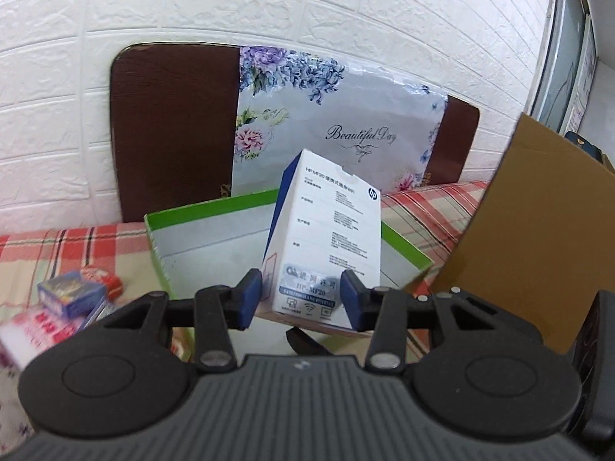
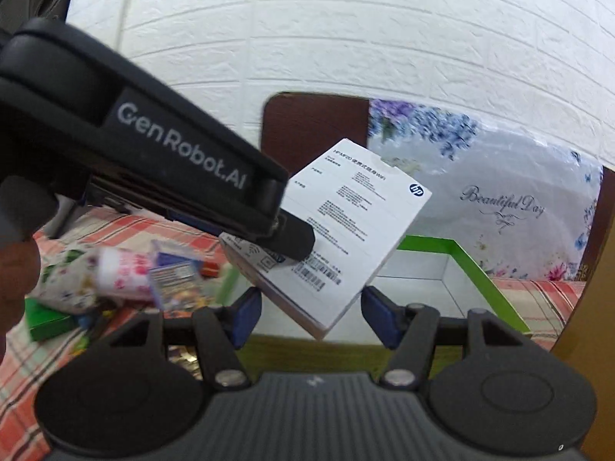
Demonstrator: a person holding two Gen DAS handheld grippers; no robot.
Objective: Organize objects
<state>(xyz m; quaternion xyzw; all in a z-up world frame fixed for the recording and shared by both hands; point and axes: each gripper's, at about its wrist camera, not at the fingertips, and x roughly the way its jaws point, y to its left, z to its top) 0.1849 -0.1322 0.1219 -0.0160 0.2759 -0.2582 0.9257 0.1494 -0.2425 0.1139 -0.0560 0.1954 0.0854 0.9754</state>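
- My left tool [image 1: 301, 297] is clamped on the white HP box [image 1: 326, 230]. Its blue pads [image 1: 250, 299] press the two sides of the box's near end.
- The box is held off the surface and tilts up and away from me, printed face up. It hangs over the near rim of the green-edged tray [image 1: 215, 207].
- From the right wrist view the same box [image 2: 346, 230] slants corner-down. One black finger of my left tool lies across its barcode end.
- My right tool [image 2: 313, 307] stands apart. The lowest corner of the box hangs between its pads, and I see a gap on each side, so no grip there.
- The tray sits on the checked cloth [image 1: 442, 207] toward its far edge and looks empty inside.
- Behind it a brown board [image 1: 173, 134] with a floral sheet [image 1: 346, 123] leans on the white brick wall [image 1: 269, 0].
- A blurred heap of small packets [image 1: 73, 296] lies on the cloth near its left edge.
- A cardboard flap [image 1: 538, 211] rises at the right edge, just beside the tray.
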